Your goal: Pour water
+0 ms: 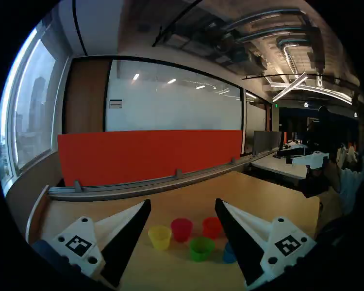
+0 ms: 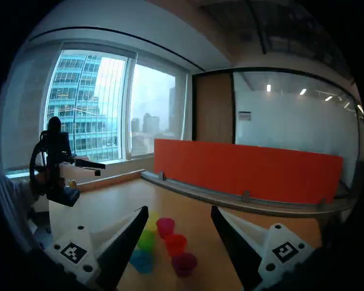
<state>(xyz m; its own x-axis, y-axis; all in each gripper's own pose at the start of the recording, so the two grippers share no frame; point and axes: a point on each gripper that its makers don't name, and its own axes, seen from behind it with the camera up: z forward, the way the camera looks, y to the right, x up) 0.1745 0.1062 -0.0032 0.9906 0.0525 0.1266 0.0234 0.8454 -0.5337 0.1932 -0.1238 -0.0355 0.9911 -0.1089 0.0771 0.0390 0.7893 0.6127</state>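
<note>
Left gripper (image 1: 182, 201) jaws wide apart, empty; right gripper (image 2: 178, 208) likewise. Plastic cups just ahead between the fingers, green cup (image 1: 201, 248) nearest. Probably light, thin-walled, tippy: pinch mid-wall, gently. Water not discernible. Orange divider (image 1: 148, 155) beyond.

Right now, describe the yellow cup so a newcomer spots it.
An orange partition runs along the far edge of the wooden table. Before it stands a cluster of small coloured cups. The yellow cup, the only yellow one, is leftmost in the left gripper view.
</note>
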